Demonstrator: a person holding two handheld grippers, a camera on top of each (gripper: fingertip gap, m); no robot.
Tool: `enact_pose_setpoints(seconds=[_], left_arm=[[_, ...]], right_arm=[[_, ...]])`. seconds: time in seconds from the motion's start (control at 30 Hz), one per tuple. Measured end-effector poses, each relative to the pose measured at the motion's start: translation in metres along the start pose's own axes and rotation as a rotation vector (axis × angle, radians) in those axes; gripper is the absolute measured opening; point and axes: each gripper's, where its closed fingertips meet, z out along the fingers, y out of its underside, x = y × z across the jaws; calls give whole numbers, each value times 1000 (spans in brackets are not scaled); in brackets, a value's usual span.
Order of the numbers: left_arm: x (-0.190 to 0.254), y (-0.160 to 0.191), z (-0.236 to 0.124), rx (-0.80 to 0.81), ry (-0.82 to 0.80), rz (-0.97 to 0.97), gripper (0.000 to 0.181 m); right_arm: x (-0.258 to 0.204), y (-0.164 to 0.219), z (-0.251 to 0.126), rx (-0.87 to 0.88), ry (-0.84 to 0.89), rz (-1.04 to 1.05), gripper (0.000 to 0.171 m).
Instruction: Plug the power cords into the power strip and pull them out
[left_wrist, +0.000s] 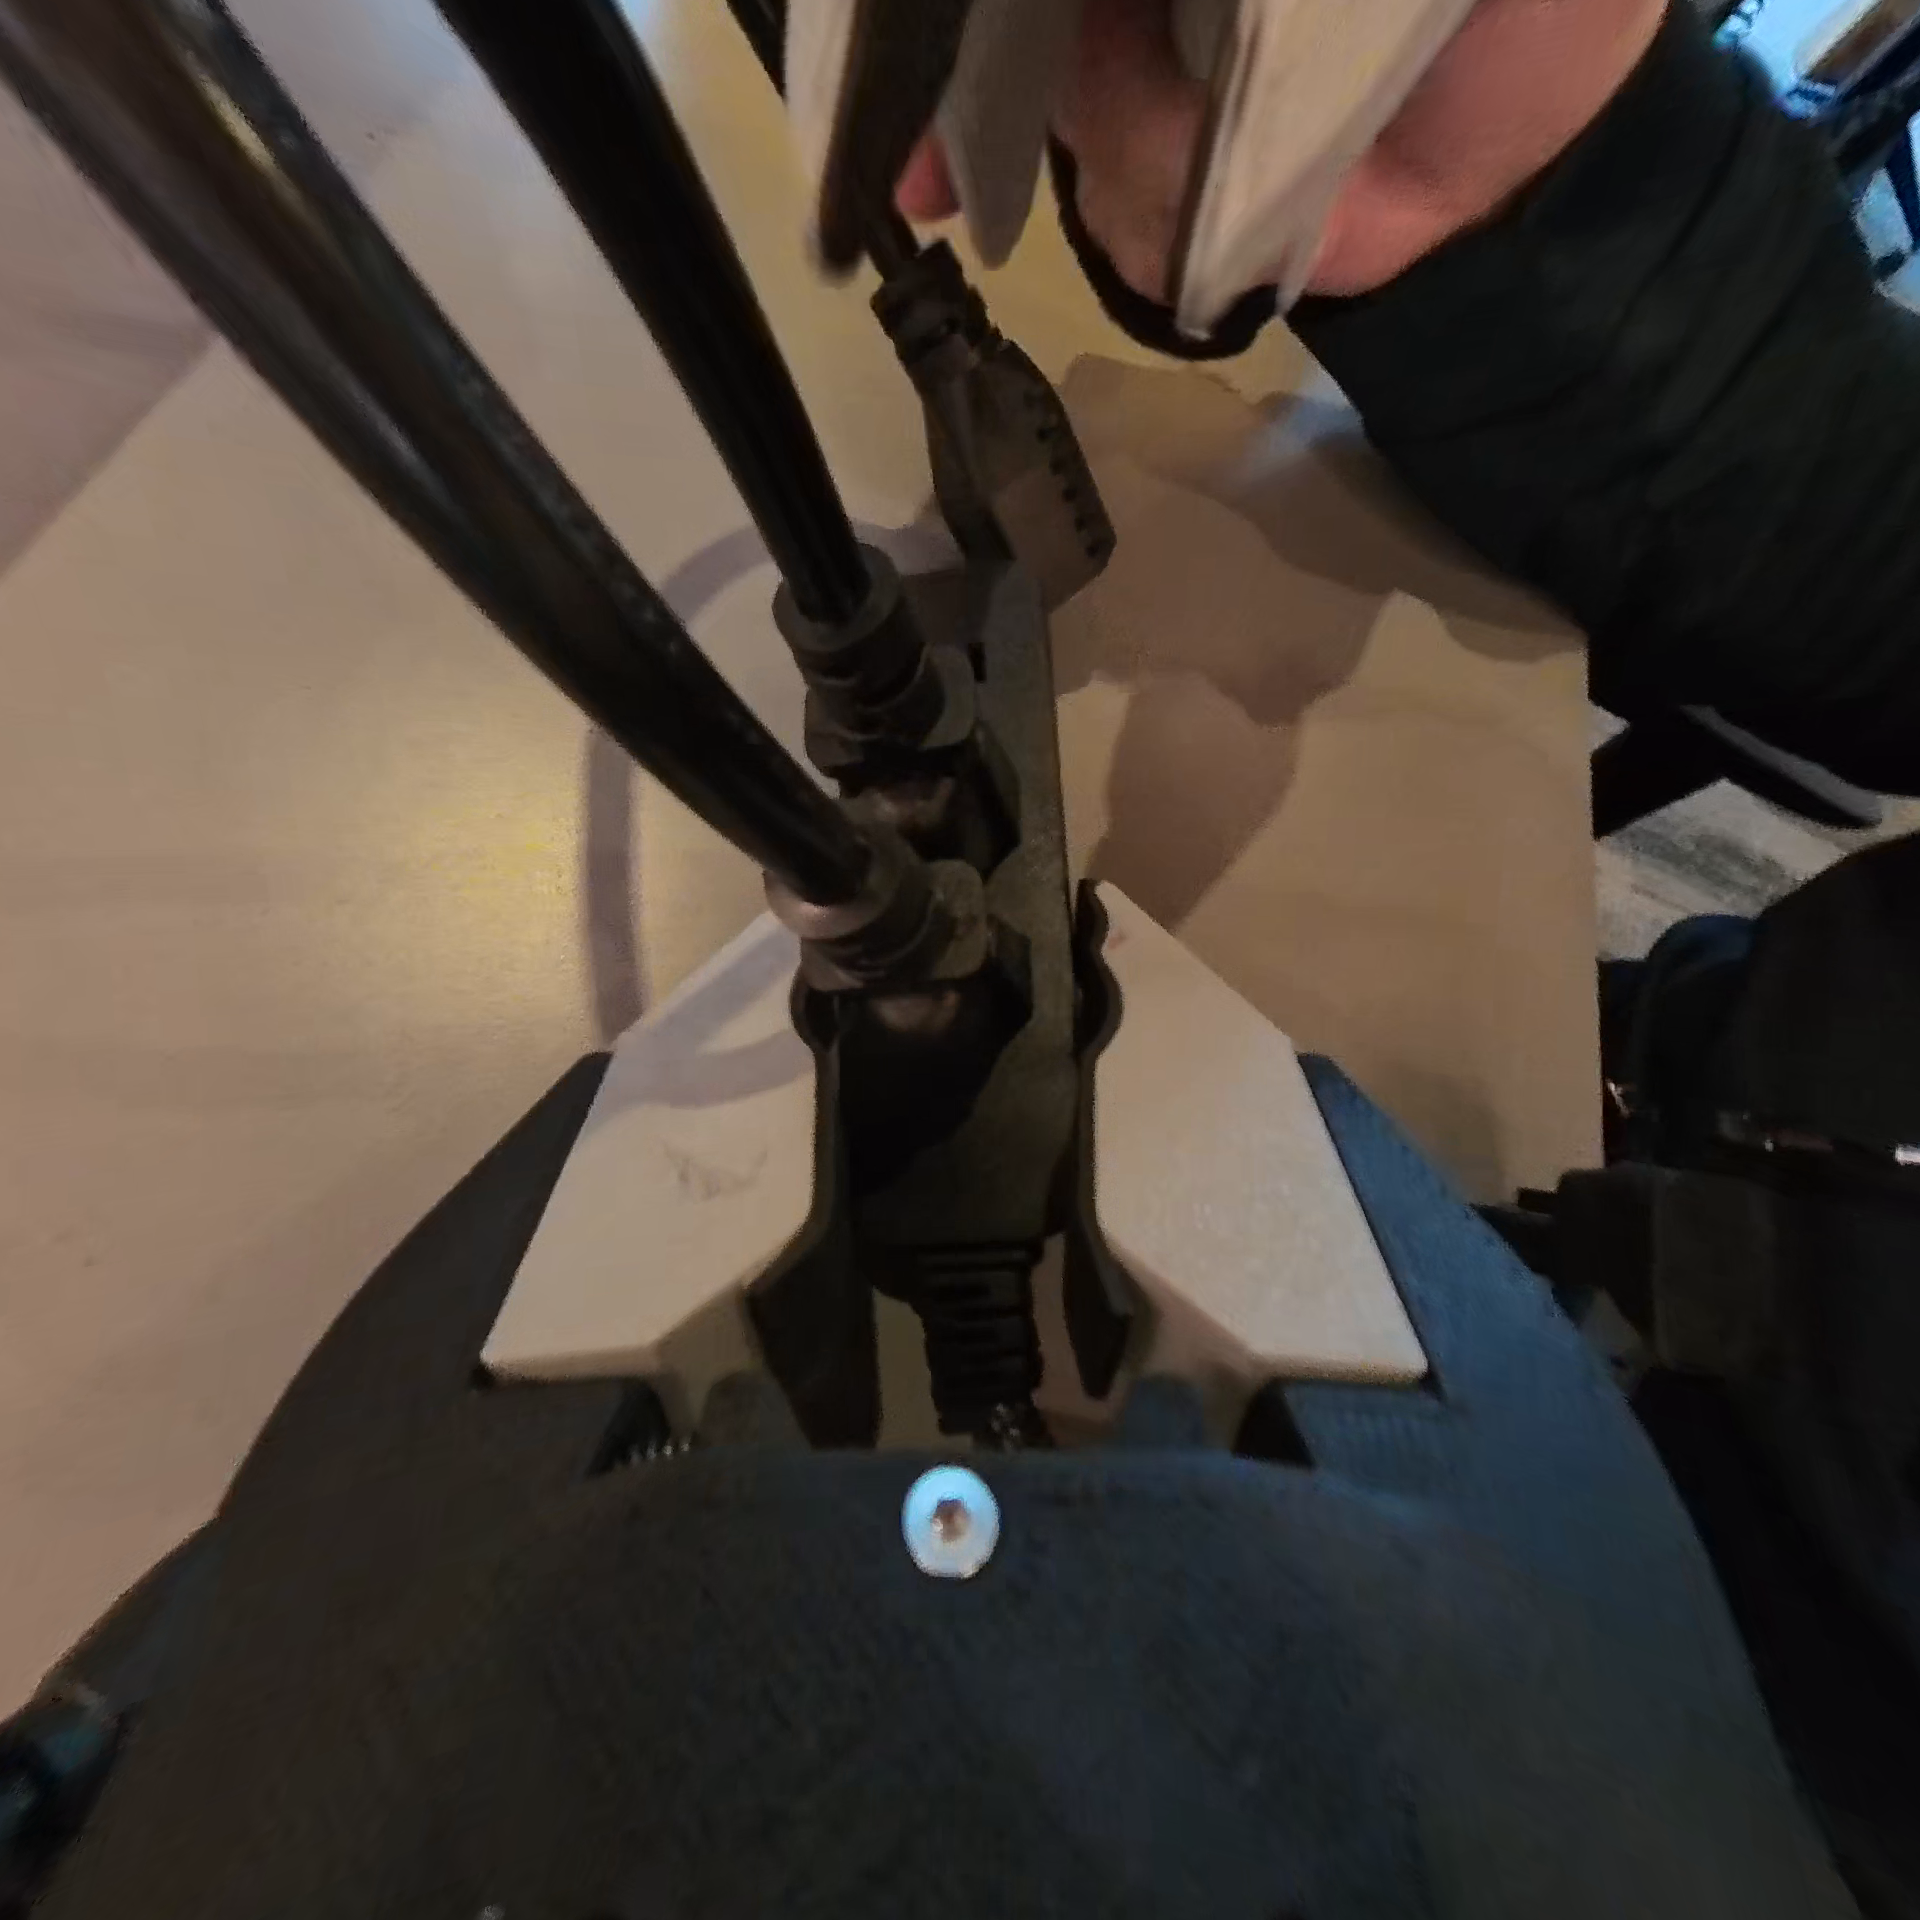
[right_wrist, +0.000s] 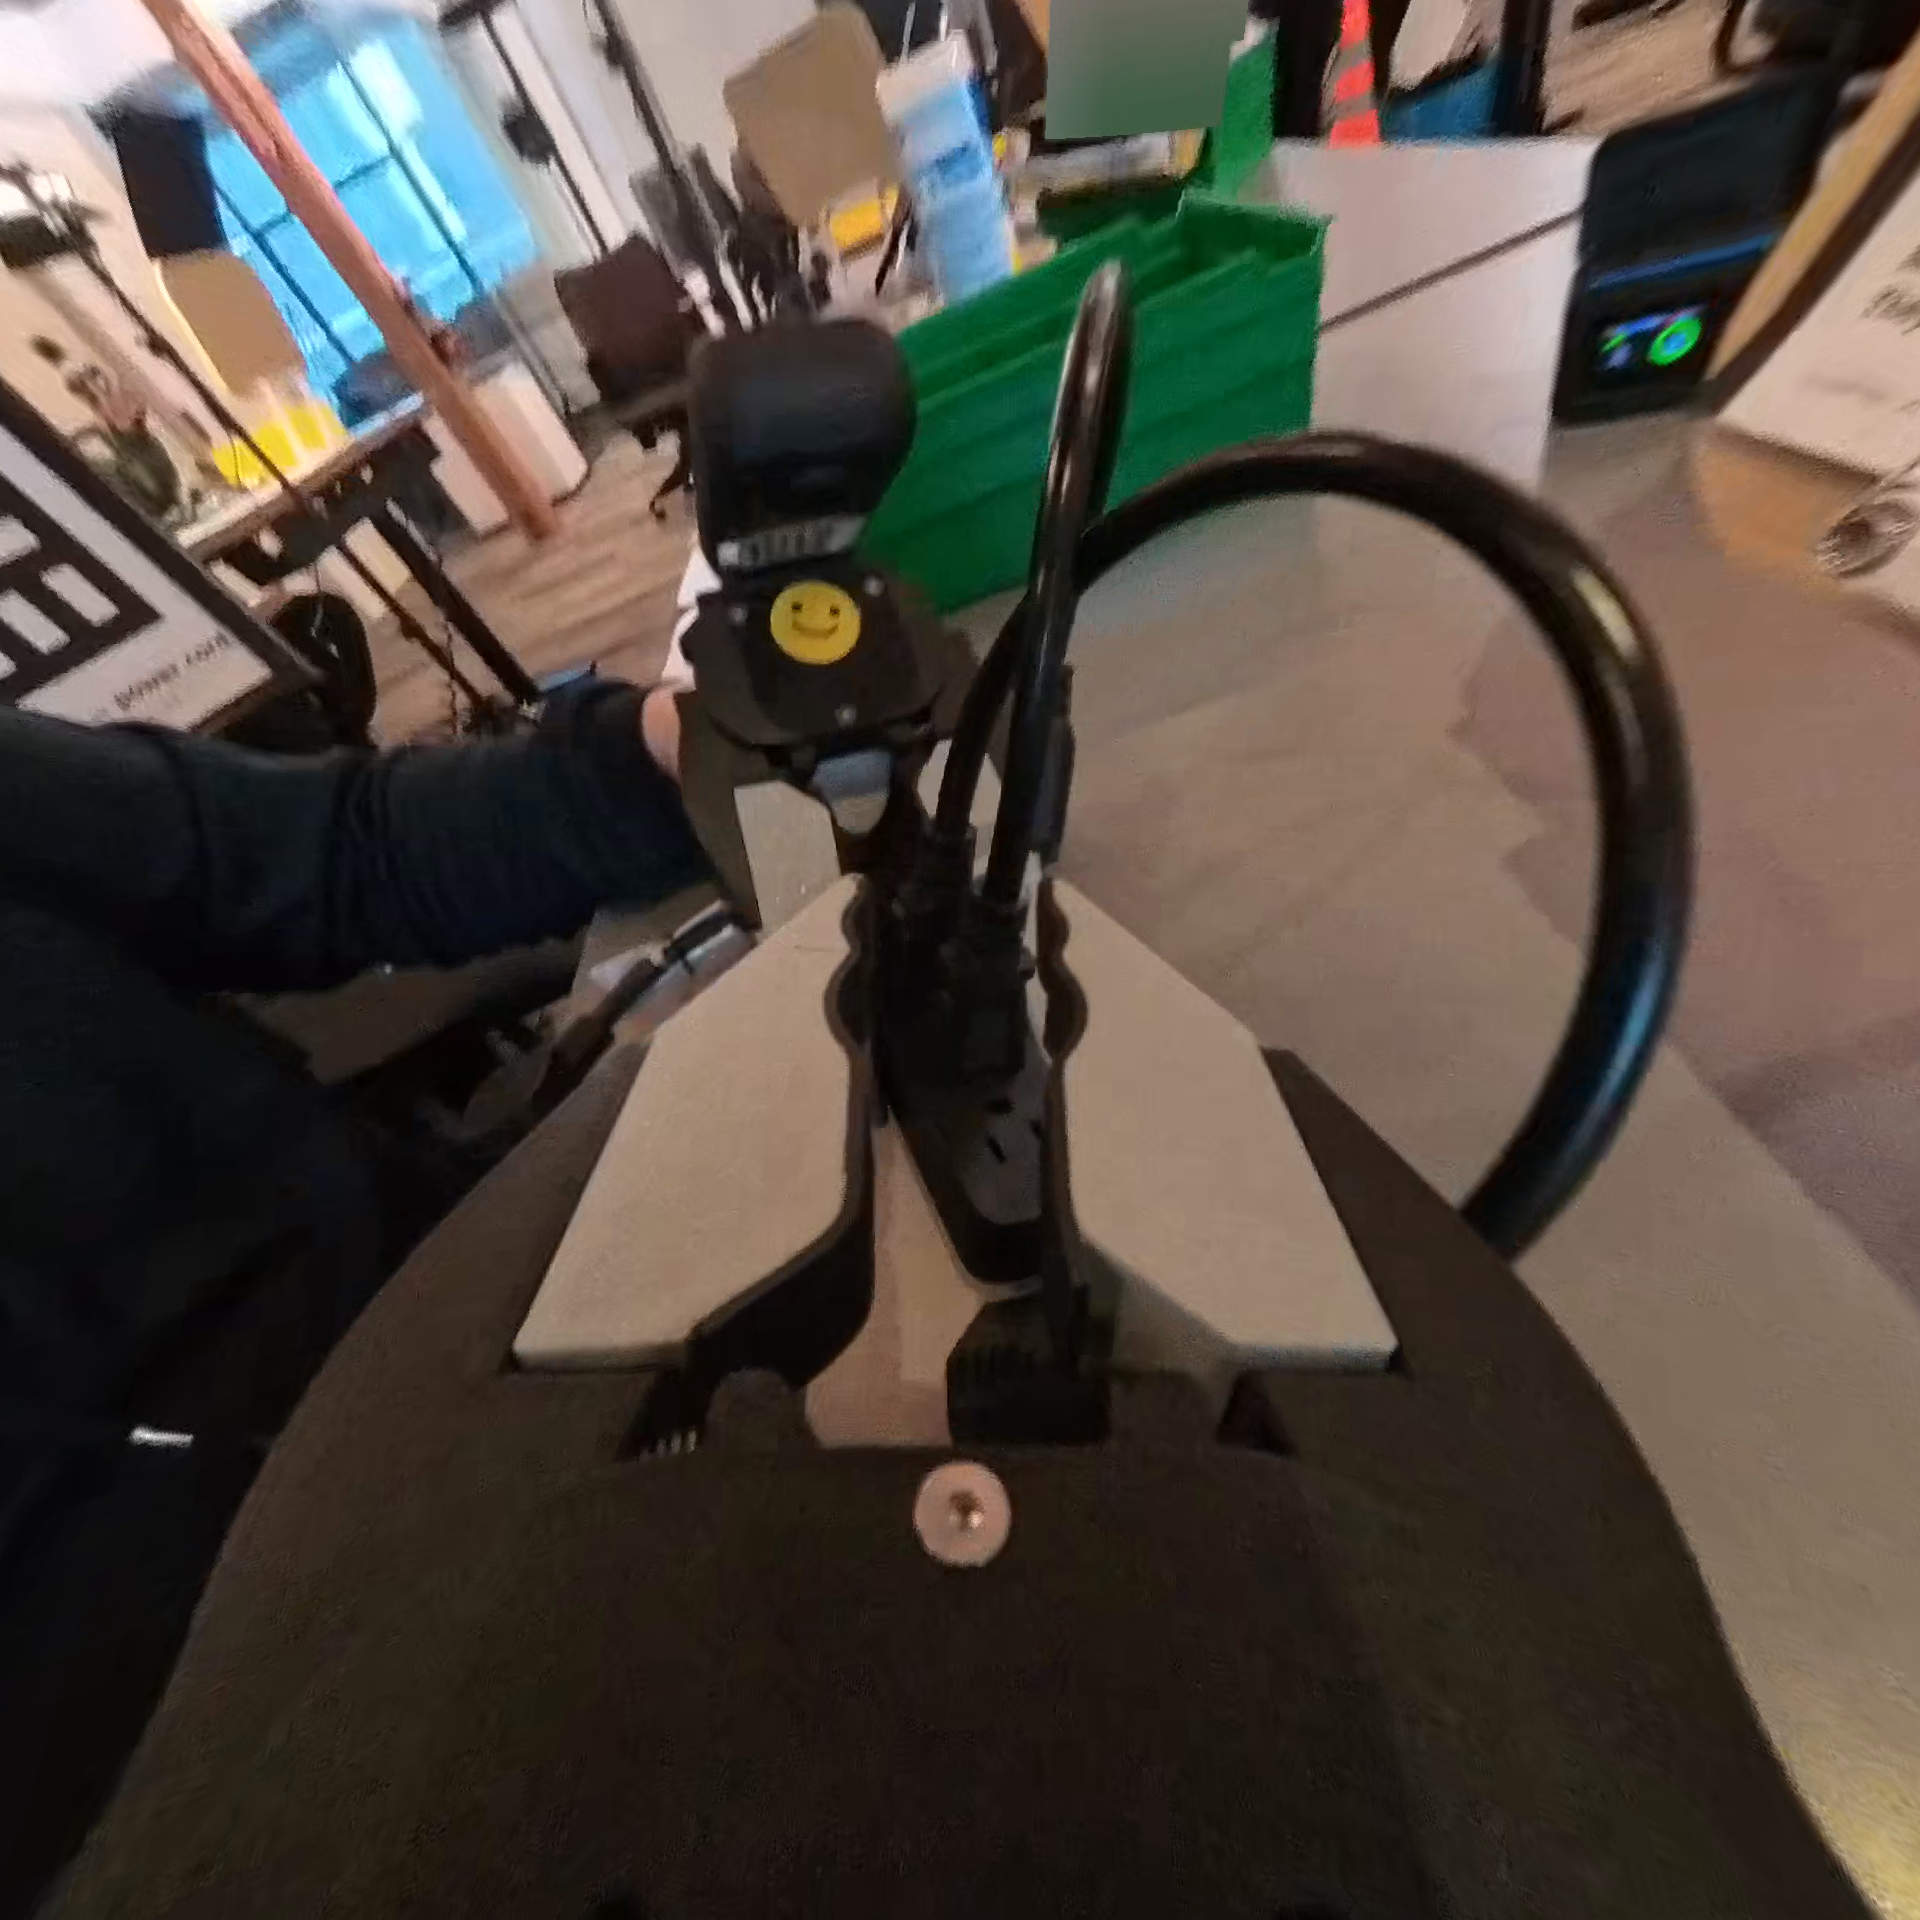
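Black and long, the plastic power strip (left_wrist: 1023, 831) stands on edge between our two grippers, above the beige table (left_wrist: 260, 727). We see the left gripper (left_wrist: 951, 1049) pressed against the strip's near end, white-padded fingers (left_wrist: 675, 1174) pinching it from both sides. Two thick black power cords (left_wrist: 436, 436) sit plugged into its sockets, and a third plug (left_wrist: 1023, 457) sits at the far end. The right gripper (right_wrist: 951, 997) clamps the opposite end, one black cord (right_wrist: 1558, 727) looping beside it over the table.
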Motion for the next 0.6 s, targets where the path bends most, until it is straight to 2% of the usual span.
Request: enact_pose_setpoints(seconds=[0.2,0.6], left_arm=[[3,4,-2,-30,24,123,43],[6,5,-1,-34,23,150,43]], right_arm=[[5,30,25,-157,41,-48,36],[-5,48,37,-245,-1,-107,28]])
